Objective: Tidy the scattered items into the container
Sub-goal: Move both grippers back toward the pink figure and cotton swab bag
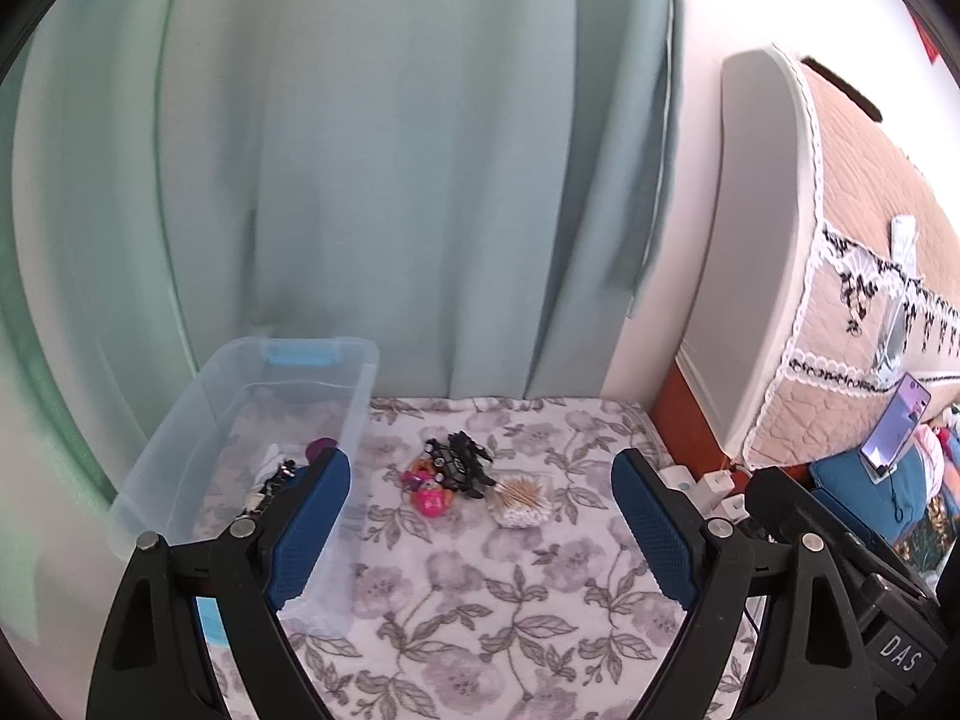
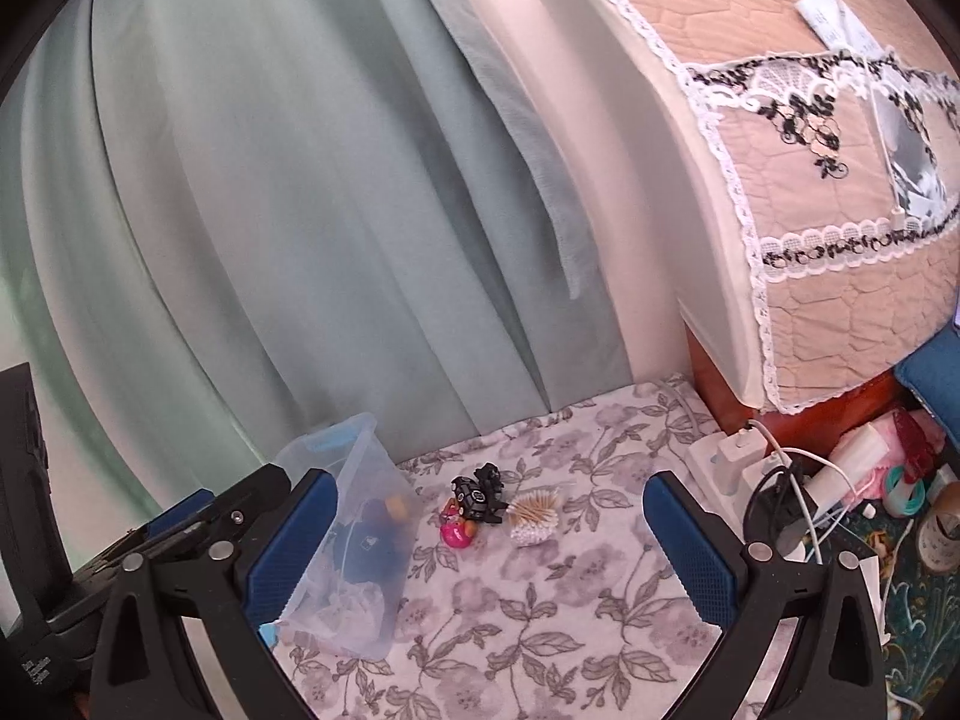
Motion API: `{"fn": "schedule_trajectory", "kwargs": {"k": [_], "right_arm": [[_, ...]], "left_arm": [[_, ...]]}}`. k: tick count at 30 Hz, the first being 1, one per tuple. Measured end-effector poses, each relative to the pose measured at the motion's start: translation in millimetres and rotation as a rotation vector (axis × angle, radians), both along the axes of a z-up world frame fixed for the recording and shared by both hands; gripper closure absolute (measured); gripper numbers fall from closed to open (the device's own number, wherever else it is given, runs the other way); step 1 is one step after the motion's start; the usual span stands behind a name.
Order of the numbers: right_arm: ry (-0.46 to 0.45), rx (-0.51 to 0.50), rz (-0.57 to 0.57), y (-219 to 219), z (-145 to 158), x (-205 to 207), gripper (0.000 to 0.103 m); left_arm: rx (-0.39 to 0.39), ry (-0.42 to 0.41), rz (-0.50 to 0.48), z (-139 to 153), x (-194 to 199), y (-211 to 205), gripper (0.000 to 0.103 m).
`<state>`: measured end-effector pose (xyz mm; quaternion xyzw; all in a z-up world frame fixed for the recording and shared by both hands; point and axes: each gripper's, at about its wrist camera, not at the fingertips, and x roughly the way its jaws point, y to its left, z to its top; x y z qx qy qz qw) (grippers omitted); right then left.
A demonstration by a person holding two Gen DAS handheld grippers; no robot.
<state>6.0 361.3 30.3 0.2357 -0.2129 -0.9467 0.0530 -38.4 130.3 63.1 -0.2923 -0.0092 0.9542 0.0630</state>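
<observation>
A clear plastic bin [image 1: 180, 480] with a blue latch stands at the left on the floral cloth [image 1: 456, 594], with a few small items inside. Right of it lie a black toy [image 1: 459, 462], a pink toy duck [image 1: 429, 498] and a small clear box of cotton swabs [image 1: 522, 501], close together. My left gripper [image 1: 481, 457] is open and empty, short of these items, its left finger over the bin's near wall. In the right wrist view the bin [image 2: 360, 540], black toy [image 2: 477, 495], duck [image 2: 459, 531] and swab box [image 2: 534, 516] lie ahead of my right gripper [image 2: 489, 480], open and empty.
A pale green curtain [image 1: 390, 180] hangs behind the cloth. A white power strip with chargers and cables [image 2: 750, 462] sits at the right edge, next to a quilt-covered appliance [image 2: 810, 210]. Clutter with a tape roll [image 2: 942, 534] lies far right. A phone [image 1: 894, 426] stands propped.
</observation>
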Motion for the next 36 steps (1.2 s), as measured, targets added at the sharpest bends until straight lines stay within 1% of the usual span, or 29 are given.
{"fn": "schedule_trajectory", "kwargs": {"k": [5,10,15,19,22,24,25,26,28,36], "right_arm": [[-0.016,-0.018,-0.004,13,-10,-1,0.0],[-0.045,-0.016,0.001,18,-23,-7,0.0],[-0.079,-0.022,0.018,20,-40,-15,0.0],[-0.105,-0.03,0.035,19,-54,-23,0.0],[-0.125,-0.024,0.039,16,-64,-29,0.0],[-0.134,-0.029,0.05,14,-70,-34,0.0],[-0.139,-0.028,0.053,13,-73,-36,0.0],[-0.145,-0.027,0.056,12,-76,-38,0.0],[-0.157,-0.039,0.059,12,-82,-43,0.0],[-0.189,-0.03,0.084,9,-99,-62,0.0]], "left_arm": [[0.012,-0.025,-0.02,-9,-4,14,0.013],[0.019,-0.059,-0.02,-22,-11,21,0.013],[0.02,-0.087,-0.004,-38,-19,23,0.013],[0.035,-0.117,-0.003,-55,-28,21,0.013],[0.03,-0.131,0.008,-66,-34,19,0.013],[0.041,-0.14,0.013,-73,-39,16,0.013],[0.05,-0.148,0.015,-77,-42,14,0.011],[0.056,-0.155,0.015,-81,-44,13,0.005],[0.064,-0.16,0.018,-88,-48,10,0.002],[0.108,-0.187,0.021,-112,-67,1,0.001]]}}
